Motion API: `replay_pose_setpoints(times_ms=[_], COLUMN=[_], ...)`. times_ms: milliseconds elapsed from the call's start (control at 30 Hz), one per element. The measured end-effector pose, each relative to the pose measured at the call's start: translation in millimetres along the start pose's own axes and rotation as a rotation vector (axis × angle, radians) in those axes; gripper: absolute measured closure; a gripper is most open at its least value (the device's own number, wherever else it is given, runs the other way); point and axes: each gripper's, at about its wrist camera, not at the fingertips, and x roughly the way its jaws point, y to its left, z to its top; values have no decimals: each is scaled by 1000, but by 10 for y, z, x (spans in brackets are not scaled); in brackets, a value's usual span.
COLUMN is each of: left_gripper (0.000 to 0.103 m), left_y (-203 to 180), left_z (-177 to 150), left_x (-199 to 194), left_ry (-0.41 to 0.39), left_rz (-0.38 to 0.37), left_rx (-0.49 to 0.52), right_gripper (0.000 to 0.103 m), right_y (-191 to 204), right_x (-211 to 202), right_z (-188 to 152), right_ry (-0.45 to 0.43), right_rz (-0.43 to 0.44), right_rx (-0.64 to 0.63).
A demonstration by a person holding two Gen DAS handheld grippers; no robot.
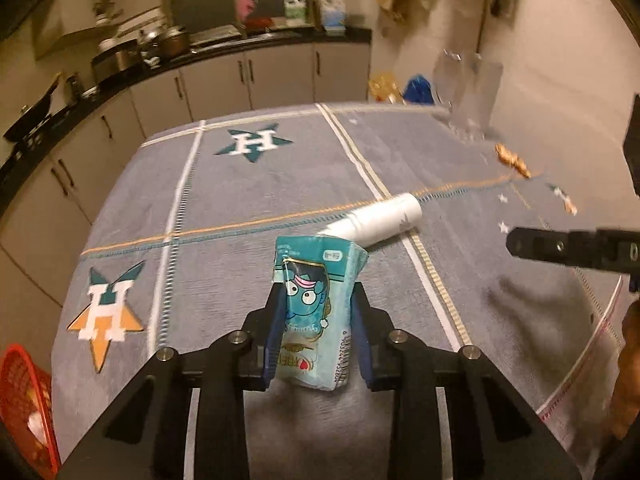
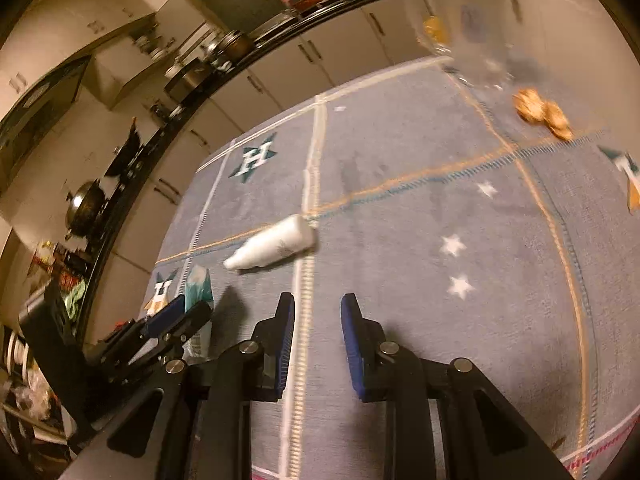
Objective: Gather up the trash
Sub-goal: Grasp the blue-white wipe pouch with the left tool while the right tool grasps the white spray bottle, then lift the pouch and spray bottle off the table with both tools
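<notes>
My left gripper (image 1: 316,296) is shut on a teal cartoon-printed juice pouch (image 1: 316,304) and holds it above the grey cloth-covered table (image 1: 240,184). The pouch also shows in the right wrist view (image 2: 198,292), held by the left gripper (image 2: 184,314). A white bottle (image 1: 380,218) lies on its side just beyond the pouch; it shows in the right wrist view (image 2: 276,246) too. My right gripper (image 2: 318,304) is open and empty over the table, short of the bottle. It enters the left wrist view from the right (image 1: 560,246).
Orange peel scraps (image 2: 542,114) lie at the far right of the table, near clear plastic cups (image 1: 466,88). A clear plastic bag (image 1: 580,352) lies at the near right. A red basket (image 1: 24,400) stands at the lower left. Kitchen counters (image 1: 160,60) run behind.
</notes>
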Motion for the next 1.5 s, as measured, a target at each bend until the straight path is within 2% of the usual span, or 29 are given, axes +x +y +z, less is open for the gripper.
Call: replay_pose_setpoints(times_ms=[100,200,333,433,467,567,700,833,900,1033,1067,1100,1167,1267,1500], left_gripper=[78,79,79,79,79,79,69,64,62,62,67,78,89,90,90], left_y=[135,290,397,437,445,512,569,546,535,542,554,565,578,547,523], left_z=[-26,-30,-38,-38,-35,-40,-20,-23,-7,-27,-30,-30,-44,-58,-70], left_x=[-61,-41,5,17,26,62,133,159,213,301,303,301,310,315,336], left_ry=[-43,-43,-43,-41,-37,-24,1,-1,8,26,22,20,27,27,34], left_rz=[44,24,27,16,10,2,2,24,34,43,47,45,20,24,36], left_rx=[-40,-98,-120,-130,-133,-155,-184,-171,-169,-166,-170,-174,-183,-172,-165], right_gripper=[71,65,63,63,63,63,60,60,60,63,64,65,67,67,66], right_y=[203,369,482,457,439,420,539,712,791,829,826,822,812,798,915], right_x=[52,200,700,1031,1101,1151,991,906,909,997,999,985,967,911,855], right_z=[229,487,720,805,819,763,529,287,154,7,-2,-12,-31,-107,-238], right_ry=[3,-39,41,120,130,180,218,239,233,227,222,210,199,190,151], right_rz=[27,-3,23,80,67,122,143,94,15,-83,-92,-98,-111,-112,-200], right_rx=[-64,-135,-201,-197,-196,-192,-300,-455,-536,-607,-603,-598,-581,-554,-579])
